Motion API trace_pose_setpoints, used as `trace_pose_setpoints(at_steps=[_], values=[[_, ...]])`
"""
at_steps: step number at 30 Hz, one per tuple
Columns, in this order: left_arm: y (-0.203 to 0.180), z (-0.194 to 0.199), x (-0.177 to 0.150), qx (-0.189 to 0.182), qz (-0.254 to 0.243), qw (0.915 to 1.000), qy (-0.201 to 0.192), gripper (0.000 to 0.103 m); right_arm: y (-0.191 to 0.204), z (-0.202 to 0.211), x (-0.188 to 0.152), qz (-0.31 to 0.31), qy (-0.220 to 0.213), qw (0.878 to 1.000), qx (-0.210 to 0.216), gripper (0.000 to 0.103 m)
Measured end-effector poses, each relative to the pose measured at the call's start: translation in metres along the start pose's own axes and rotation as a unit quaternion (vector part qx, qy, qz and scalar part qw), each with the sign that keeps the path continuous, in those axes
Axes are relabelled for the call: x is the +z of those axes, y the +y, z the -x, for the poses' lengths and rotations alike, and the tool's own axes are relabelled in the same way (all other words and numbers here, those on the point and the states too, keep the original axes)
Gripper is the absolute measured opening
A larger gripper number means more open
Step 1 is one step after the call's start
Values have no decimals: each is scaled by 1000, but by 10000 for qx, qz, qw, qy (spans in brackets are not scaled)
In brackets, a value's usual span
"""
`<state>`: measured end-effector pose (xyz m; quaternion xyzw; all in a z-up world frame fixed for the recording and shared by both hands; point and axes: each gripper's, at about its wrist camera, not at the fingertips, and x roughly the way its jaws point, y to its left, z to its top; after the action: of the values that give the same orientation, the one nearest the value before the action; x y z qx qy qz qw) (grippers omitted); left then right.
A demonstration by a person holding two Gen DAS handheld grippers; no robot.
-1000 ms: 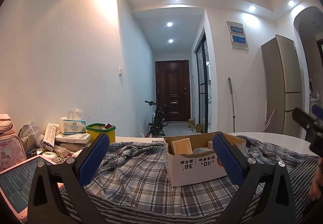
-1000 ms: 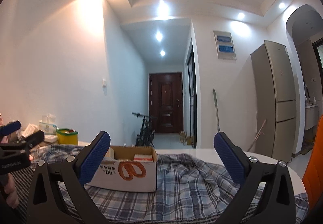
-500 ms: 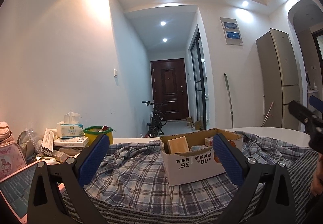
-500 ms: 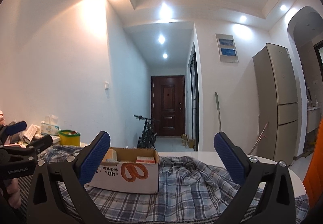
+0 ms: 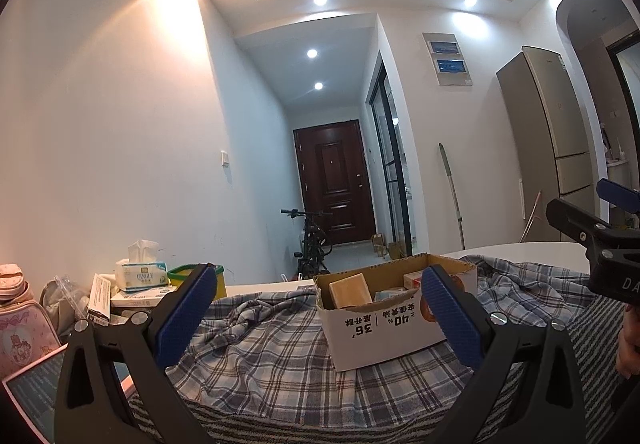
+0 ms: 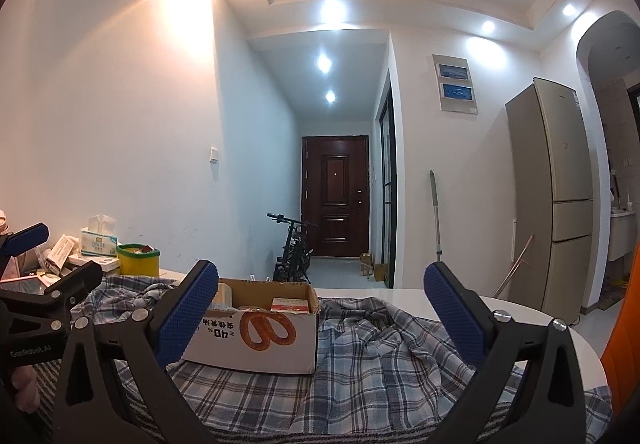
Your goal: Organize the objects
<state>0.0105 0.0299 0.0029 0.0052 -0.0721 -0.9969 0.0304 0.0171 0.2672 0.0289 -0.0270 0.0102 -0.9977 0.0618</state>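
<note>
The left gripper (image 5: 316, 314) is held level above the near edge of the table (image 5: 516, 250), its fingers spread wide with nothing between them. The right gripper (image 6: 320, 314) is held the same way beside it: fingers spread, nothing pinched. Each gripper shows at the side edge of the other's view.

A plaid cloth (image 5: 272, 348) lies rumpled over the table, on top of a striped mat (image 5: 256, 422) along the near edge. An open cardboard box (image 5: 384, 320) stands on the cloth near the table's middle. It sits slightly right of the left gripper's axis and left of the right gripper's axis. Inside the box, a tan block (image 5: 349, 290) leans at the left end and a small red-and-white carton (image 6: 291, 304) lies at the right end; the other contents are too hidden to identify.

At the left edge of the table, a cluttered group holds a tissue box (image 5: 140, 274) on stacked flat boxes (image 5: 138, 298), a yellow tub (image 6: 138, 258), a pink bag (image 5: 22, 328) and a tablet (image 5: 32, 400).

Step in hand: neither gripper is engaged with any object. This state fits both an approach before a pick and a withdrawal after items are already placed in the box; the views do not settle which.

Any further pick requires lowering a gripper, centring the spread fingers on one item, and avoiding folds of the cloth, which can snag a fingertip.
</note>
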Motion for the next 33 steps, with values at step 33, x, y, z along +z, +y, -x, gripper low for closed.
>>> trace_pose_setpoints(at_steps=[33], values=[[9,-3,-7,0,122,9999,-65,103,-3,-8,0,41,240,9997,-92,103]])
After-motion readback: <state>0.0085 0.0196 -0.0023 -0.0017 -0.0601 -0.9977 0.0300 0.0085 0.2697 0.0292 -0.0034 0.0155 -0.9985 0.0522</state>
